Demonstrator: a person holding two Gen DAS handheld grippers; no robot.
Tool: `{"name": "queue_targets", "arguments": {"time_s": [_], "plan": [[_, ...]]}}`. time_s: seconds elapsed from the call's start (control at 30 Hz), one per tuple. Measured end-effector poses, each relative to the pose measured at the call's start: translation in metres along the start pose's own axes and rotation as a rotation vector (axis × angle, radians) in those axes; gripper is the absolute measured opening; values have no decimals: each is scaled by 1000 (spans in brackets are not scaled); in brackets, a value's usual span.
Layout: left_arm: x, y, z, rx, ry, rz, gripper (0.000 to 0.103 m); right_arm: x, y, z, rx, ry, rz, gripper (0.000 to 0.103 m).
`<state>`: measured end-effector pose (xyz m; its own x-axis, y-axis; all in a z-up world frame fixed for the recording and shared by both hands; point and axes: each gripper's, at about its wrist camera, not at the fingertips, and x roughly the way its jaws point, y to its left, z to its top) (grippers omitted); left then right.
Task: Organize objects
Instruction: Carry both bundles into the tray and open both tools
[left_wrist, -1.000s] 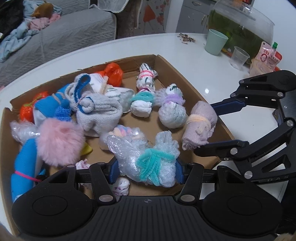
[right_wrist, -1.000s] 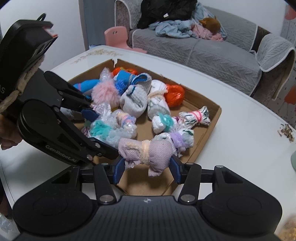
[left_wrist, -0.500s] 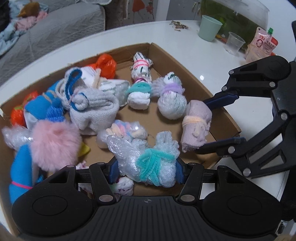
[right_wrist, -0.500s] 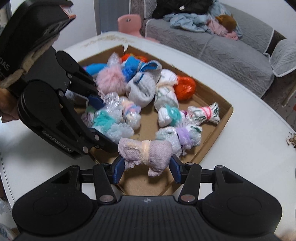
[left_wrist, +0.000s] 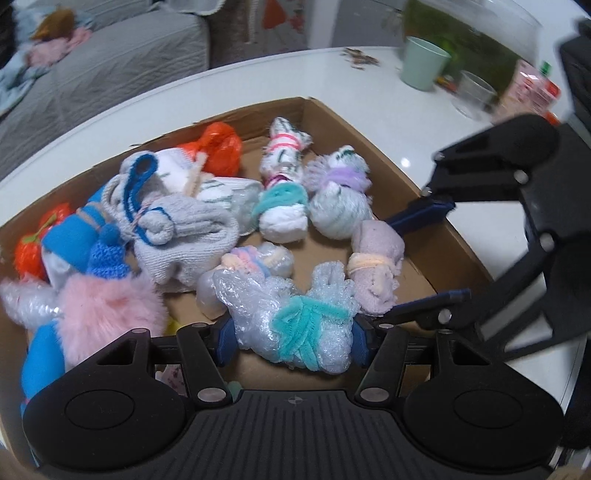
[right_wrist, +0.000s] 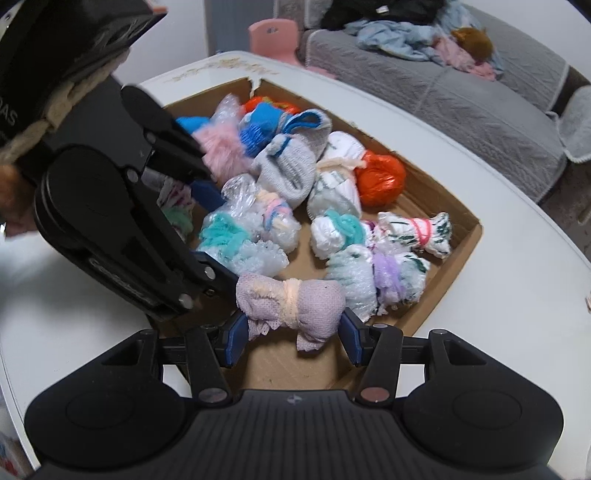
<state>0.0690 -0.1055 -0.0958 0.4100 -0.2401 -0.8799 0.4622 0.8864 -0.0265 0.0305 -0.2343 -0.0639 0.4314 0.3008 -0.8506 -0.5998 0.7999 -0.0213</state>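
A home living room: a grey sofa (right_wrist: 461, 96) heaped with clothes (right_wrist: 406, 33), a small pink chair (right_wrist: 275, 37), and a white table (left_wrist: 369, 96) holding a green cup (left_wrist: 424, 68).

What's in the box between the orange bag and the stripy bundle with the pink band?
Nothing. In the right wrist view, bare cardboard floor separates the orange bag from the stripy bundle.

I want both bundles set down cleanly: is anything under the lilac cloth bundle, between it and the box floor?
Nothing visible. The lilac cloth bundle, gripped by the right gripper, hangs over bare cardboard near the cardboard box corner.
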Motion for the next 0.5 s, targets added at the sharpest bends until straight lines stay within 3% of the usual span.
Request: {"name": "queue_targets", "arguments": {"time_s": [0.17, 0.23, 0.5], "plan": [[1, -4, -3, 69, 2, -9, 68, 2, -2, 0, -41, 15, 50, 50], [2, -6, -5, 87, 3, 7, 77, 2, 0, 0, -49, 15, 56, 51], [-1, -8, -9, 105, 10, 19, 84, 0, -1, -2, -56, 9, 32, 58]]}}
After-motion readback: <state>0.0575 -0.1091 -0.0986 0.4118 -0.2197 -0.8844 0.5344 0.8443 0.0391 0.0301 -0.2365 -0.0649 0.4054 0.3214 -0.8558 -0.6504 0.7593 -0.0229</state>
